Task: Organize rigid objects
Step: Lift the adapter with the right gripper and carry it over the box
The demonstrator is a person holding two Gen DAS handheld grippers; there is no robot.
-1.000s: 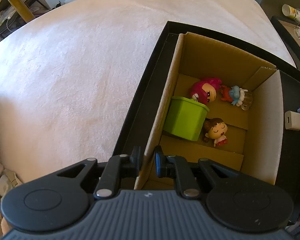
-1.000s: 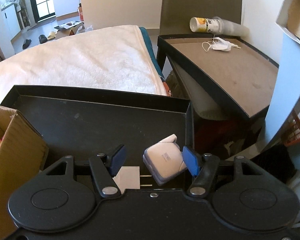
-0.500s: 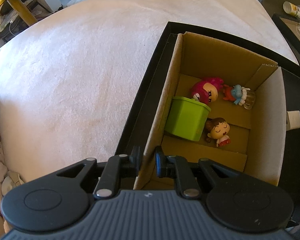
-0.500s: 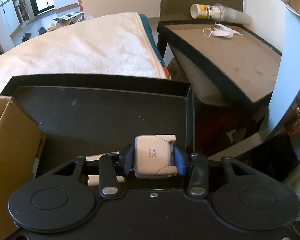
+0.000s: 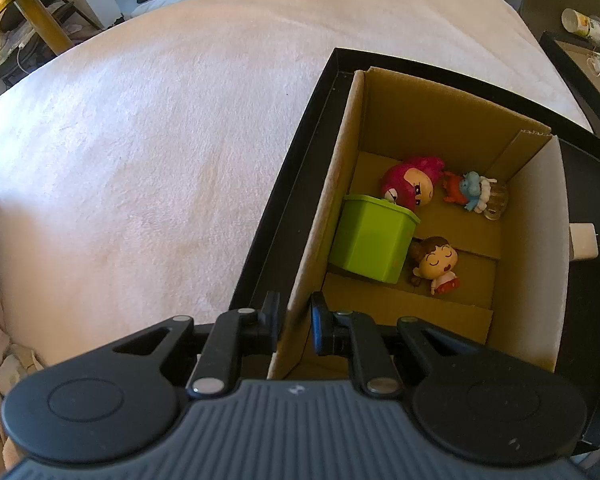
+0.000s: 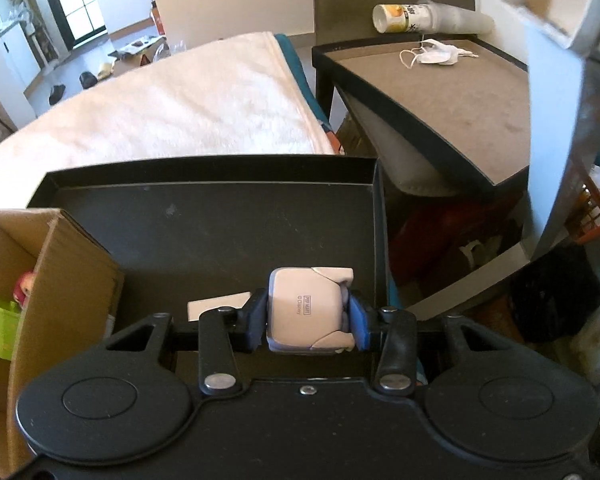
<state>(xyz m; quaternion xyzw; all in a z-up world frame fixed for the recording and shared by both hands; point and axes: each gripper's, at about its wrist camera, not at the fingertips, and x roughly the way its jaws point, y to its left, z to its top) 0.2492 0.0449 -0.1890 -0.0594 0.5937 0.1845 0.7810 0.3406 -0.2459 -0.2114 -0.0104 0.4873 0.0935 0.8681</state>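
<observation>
My left gripper (image 5: 294, 318) is shut on the near left wall of an open cardboard box (image 5: 440, 108). In the box lie a green cup (image 5: 370, 240), a pink-haired figure (image 5: 410, 184), a small blue-and-red figure (image 5: 470, 192) and a brown-haired figure (image 5: 434, 262). The box stands in a black tray (image 6: 220, 220). My right gripper (image 6: 308, 318) is shut on a white cube-shaped toy (image 6: 306, 306) and holds it above the tray's right part. A white block (image 5: 582, 238) lies on the tray right of the box; it also shows in the right wrist view (image 6: 216, 306).
The tray rests on a bed with a pale blanket (image 5: 140, 140). A dark side table (image 6: 440, 80) to the right carries a paper cup (image 6: 396, 18) and a face mask (image 6: 432, 54). Clutter fills the floor gap (image 6: 460, 240) between bed and table.
My right gripper has closed on the white cube toy and lifted it off the tray. My left gripper has kept its hold on the box wall.
</observation>
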